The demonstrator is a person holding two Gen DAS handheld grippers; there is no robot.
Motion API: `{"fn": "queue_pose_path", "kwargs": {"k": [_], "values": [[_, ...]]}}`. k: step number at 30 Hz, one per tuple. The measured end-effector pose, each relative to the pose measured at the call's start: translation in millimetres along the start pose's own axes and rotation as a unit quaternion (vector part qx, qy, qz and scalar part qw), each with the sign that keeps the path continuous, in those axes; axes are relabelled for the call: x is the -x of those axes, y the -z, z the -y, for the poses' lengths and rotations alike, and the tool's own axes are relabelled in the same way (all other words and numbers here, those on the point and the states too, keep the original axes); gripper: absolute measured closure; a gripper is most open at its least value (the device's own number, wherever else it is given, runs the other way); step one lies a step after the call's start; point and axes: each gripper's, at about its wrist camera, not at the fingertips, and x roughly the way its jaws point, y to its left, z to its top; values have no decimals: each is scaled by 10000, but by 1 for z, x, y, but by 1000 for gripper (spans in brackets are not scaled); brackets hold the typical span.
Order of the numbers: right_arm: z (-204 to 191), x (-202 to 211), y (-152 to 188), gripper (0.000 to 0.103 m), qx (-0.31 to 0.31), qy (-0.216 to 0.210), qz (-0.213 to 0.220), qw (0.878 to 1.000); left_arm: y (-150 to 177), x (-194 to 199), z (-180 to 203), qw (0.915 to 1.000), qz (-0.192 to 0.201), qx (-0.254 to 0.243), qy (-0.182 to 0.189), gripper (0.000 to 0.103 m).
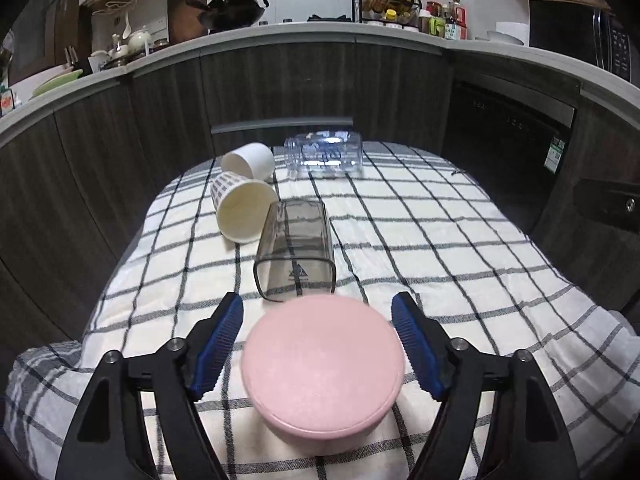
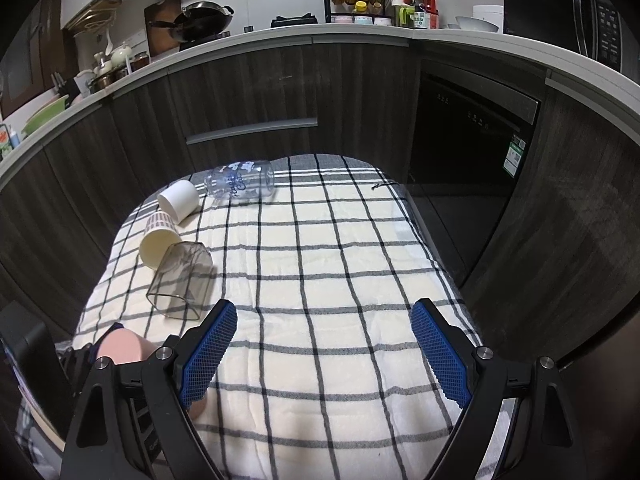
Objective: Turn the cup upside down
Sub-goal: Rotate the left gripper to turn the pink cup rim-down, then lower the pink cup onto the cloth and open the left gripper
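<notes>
Since pink cup (image 1: 322, 364) already stands upside down on checked cloth (image 1: 440, 240) between spread fingers of left tool (image 1: 318, 344), apparently untouched: back straight out, no rim nudge. Right tool (image 2: 324, 344) spread, empty. Next candidate likely smoky cup (image 1: 294, 250), lying sideways just beyond.

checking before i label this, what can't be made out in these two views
- Pink cup, left wrist view: only its flat base and a strip of wall show; the rim is hidden beneath it.
- Same cup, right wrist view: mostly hidden behind the right hand-held gripper's finger.
- Left hand-held gripper: open astride the cup; pad contact unclear.
- Clear bottle: print too small to read.
- Dark tumbler: logo too small.
</notes>
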Motion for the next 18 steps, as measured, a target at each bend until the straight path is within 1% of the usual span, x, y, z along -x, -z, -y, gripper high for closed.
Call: {"fn": "queue_pose_path", "kwargs": {"k": [3, 6, 10, 12, 13, 15, 18], "values": [[-2, 12, -2, 14, -18, -67, 57, 10000, -7, 13, -3, 9999, 33, 24, 101, 25], [-8, 25, -5, 14, -9, -140, 154, 9998, -11, 26, -5, 9999, 58, -68, 99, 23], [-21, 39, -9, 14, 65, -265, 289, 9992, -15, 41, -15, 9999, -99, -41, 81, 23], [-28, 45, -10, 14, 93, -326, 344, 9988, -17, 49, -22, 9998, -170, -34, -38, 22], [-32, 48, -10, 14, 115, -356, 368, 9986, -18, 55, -27, 9998, -177, -9, -28, 22], [-41, 54, -8, 14, 177, -406, 408, 9982, -18, 65, -35, 9998, -175, 49, -116, 18], [-53, 60, -5, 14, 268, -432, 402, 9979, -19, 81, -49, 9994, -173, 276, -125, 16]]}}
